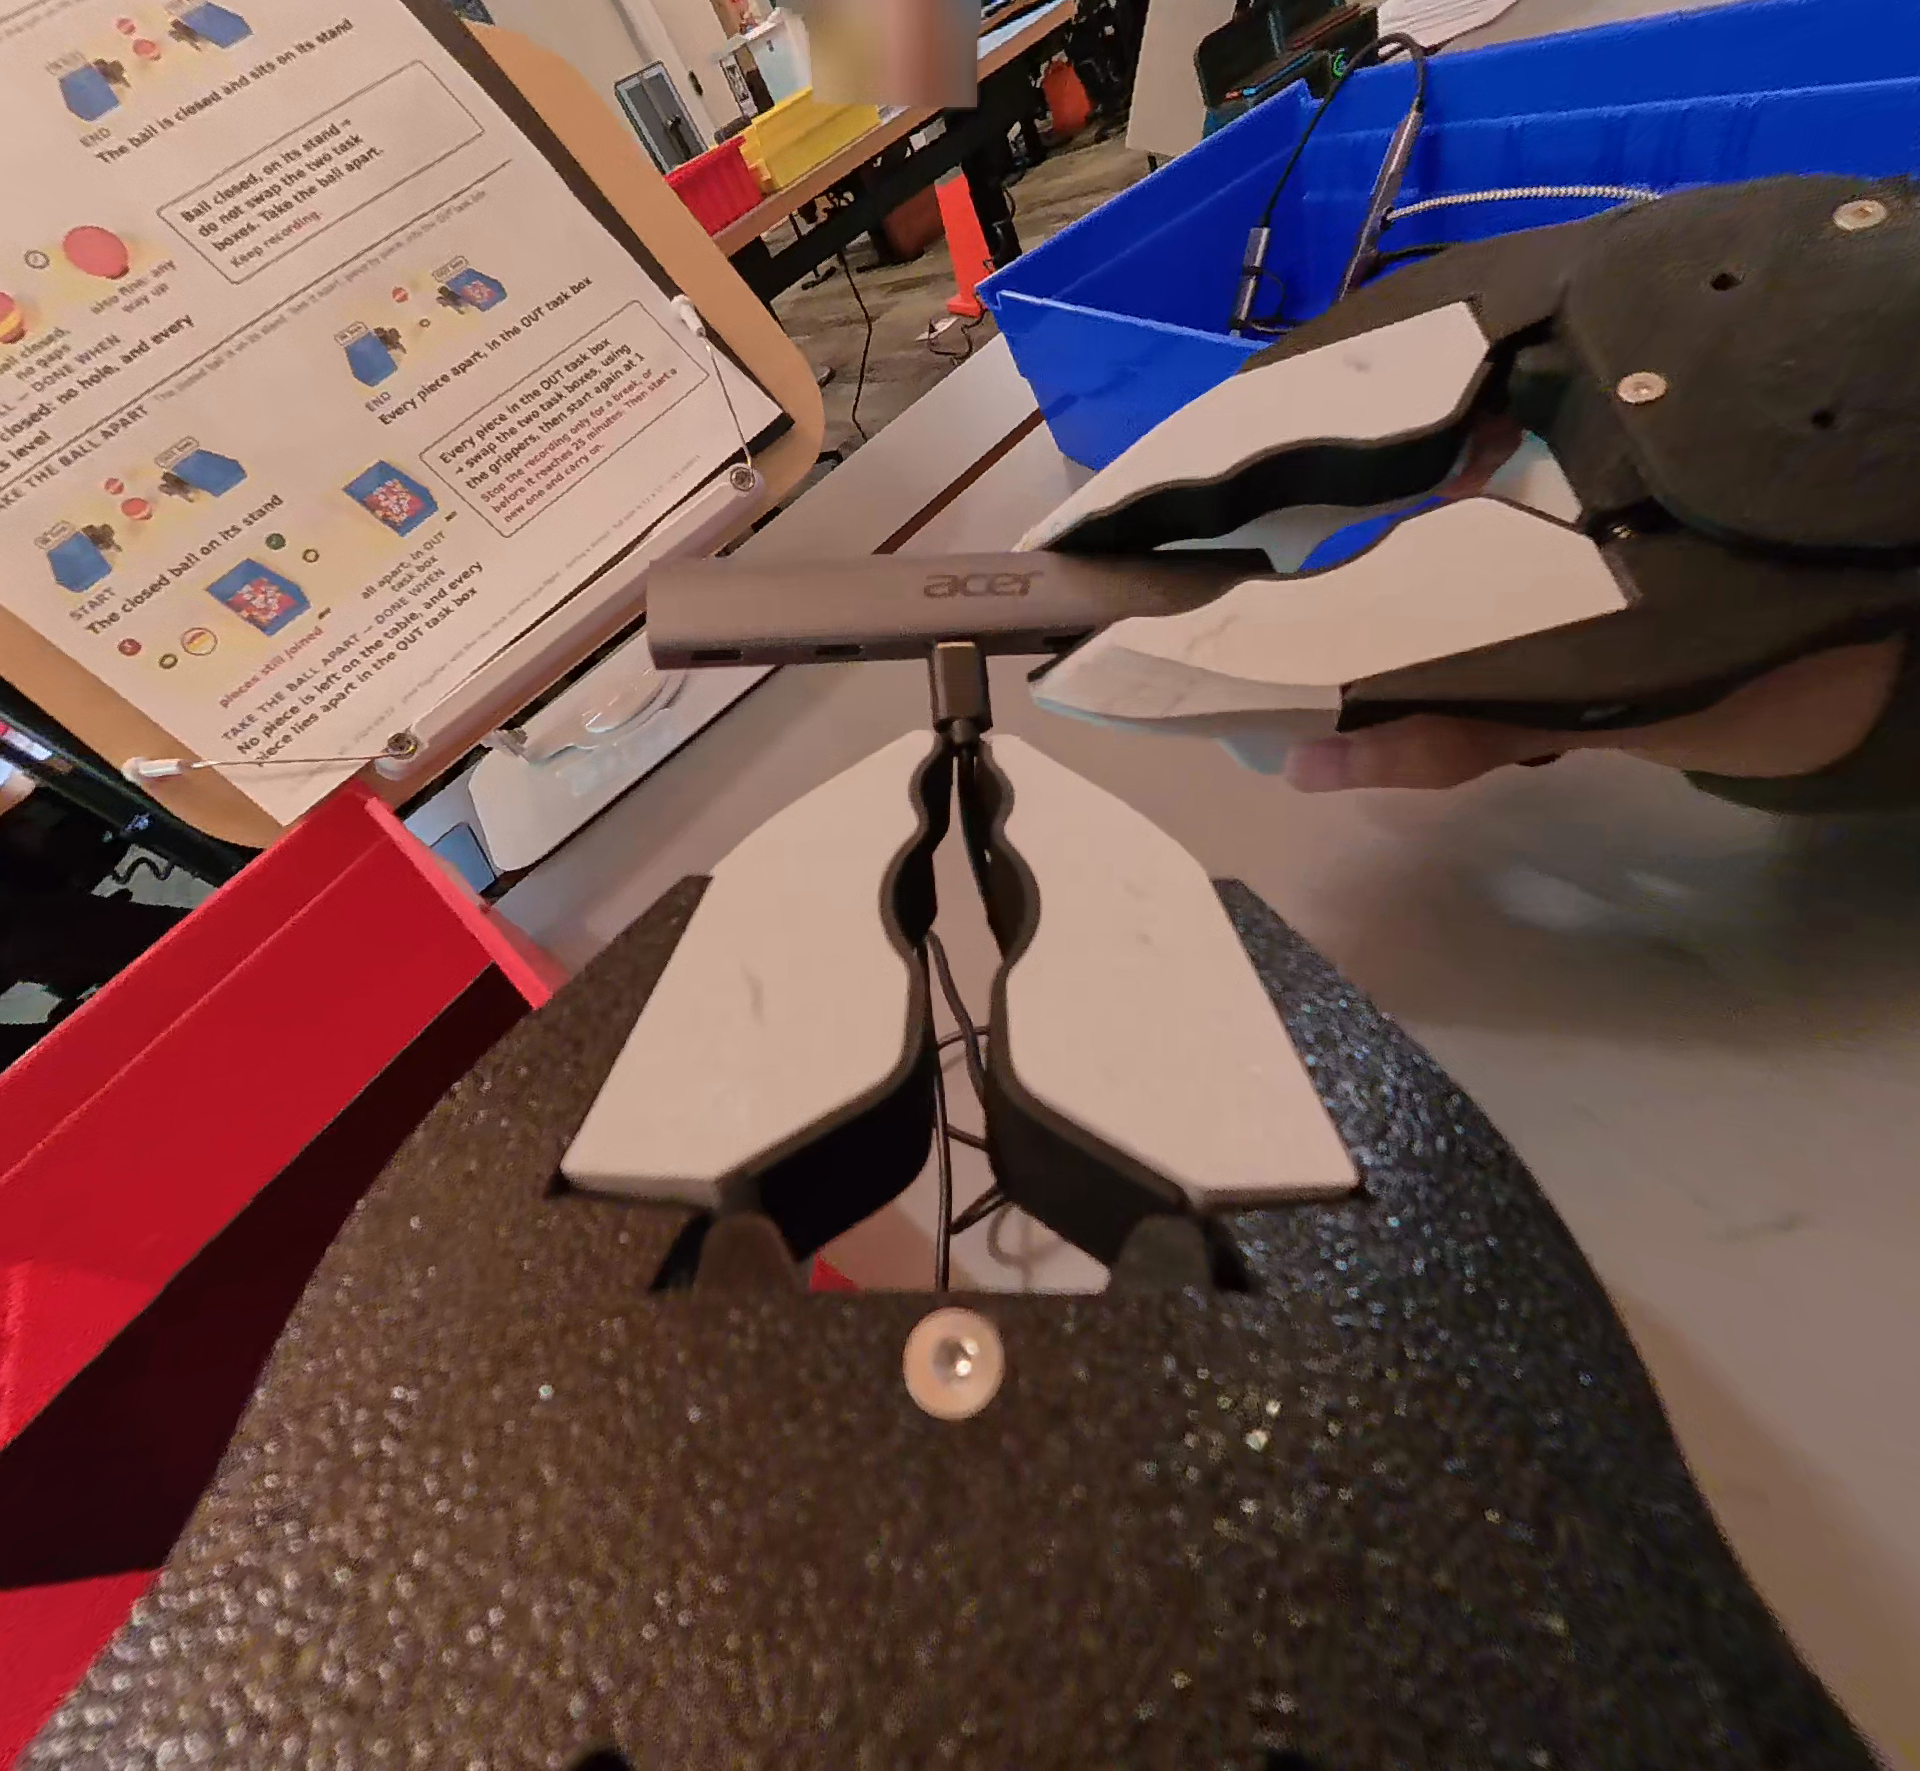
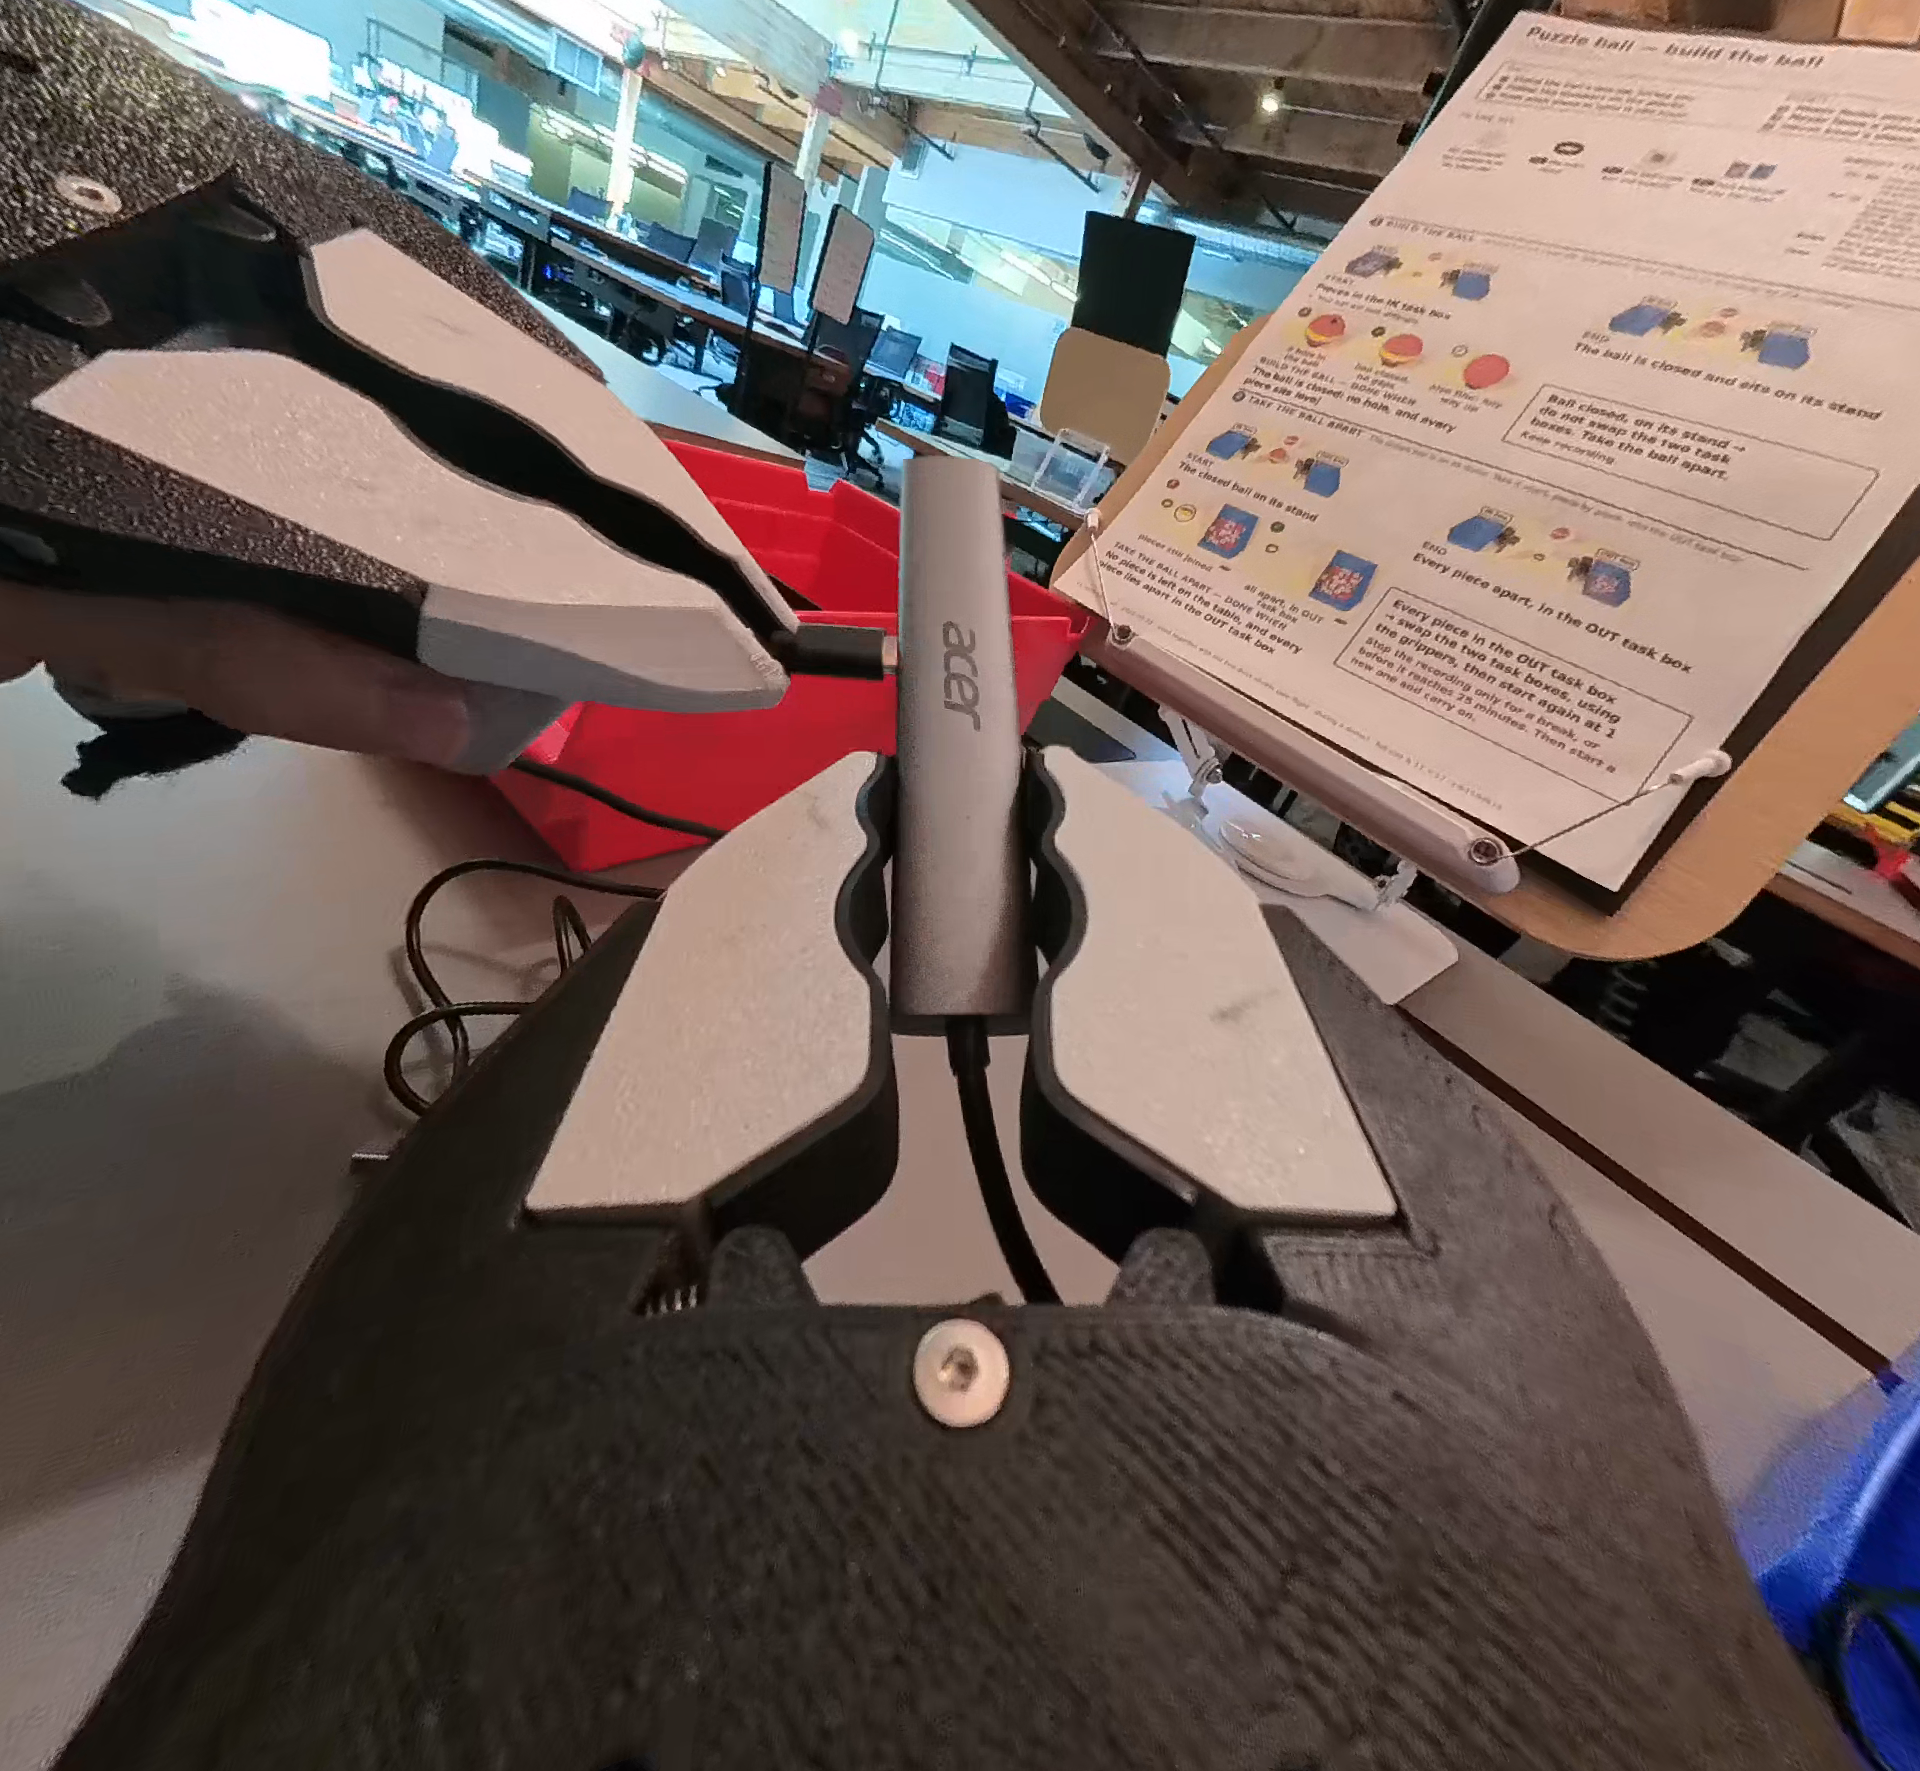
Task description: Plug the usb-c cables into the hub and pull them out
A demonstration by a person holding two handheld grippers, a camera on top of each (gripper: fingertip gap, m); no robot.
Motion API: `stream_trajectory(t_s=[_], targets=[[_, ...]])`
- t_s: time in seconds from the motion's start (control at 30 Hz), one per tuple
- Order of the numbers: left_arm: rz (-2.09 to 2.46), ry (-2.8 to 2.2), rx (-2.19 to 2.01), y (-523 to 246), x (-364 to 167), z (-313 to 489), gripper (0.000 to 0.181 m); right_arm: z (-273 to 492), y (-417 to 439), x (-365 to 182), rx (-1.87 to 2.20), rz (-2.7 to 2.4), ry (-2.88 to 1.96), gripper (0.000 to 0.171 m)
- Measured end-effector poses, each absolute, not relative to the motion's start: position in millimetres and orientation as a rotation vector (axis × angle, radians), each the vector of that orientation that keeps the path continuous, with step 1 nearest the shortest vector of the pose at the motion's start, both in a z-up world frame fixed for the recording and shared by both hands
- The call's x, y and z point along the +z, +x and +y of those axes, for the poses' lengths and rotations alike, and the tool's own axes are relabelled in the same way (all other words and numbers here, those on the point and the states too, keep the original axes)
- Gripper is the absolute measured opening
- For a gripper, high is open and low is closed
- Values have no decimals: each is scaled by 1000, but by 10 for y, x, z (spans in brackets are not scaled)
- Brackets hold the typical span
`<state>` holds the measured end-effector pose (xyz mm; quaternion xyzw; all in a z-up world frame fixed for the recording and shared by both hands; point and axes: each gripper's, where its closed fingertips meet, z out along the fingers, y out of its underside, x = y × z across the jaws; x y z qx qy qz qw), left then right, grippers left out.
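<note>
A grey USB hub [image 1: 831, 604] is held level above the table. My right gripper [image 1: 1039, 615] comes in from the right and is shut on the hub's right end. In the right wrist view the hub [image 2: 951, 682] stands between that gripper's [image 2: 956, 765] fingers, and its own black lead [image 2: 987, 1150] trails back. My left gripper [image 1: 961, 750] is shut on a black USB-C cable just behind its plug [image 1: 961, 677]. The plug meets a port on the hub's long side. In the right wrist view the left gripper [image 2: 781, 651] holds the plug [image 2: 836, 653], with a sliver of its metal tip showing.
A red bin [image 1: 260, 942] stands at the left by an instruction sheet on a stand [image 1: 312, 371]. A blue bin [image 1: 1558, 163] at the back right holds another hub and cables. Loose black cable [image 2: 468, 973] lies coiled on the grey table [image 1: 1558, 1098]. The grippers are tip to tip, or close to it.
</note>
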<state>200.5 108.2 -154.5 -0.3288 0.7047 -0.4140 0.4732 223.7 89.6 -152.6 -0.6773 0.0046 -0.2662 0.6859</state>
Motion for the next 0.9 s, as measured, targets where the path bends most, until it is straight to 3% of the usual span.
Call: stream_trajectory(t_s=[0.33, 0.9], targets=[[1699, -857, -884, 2048, -1629, 1086, 4, 826, 2442, -1574, -487, 259, -1530, 24], [1717, -972, -939, 2053, -1677, 1140, 4, 923, 2294, -1635, -444, 152, -1549, 24]])
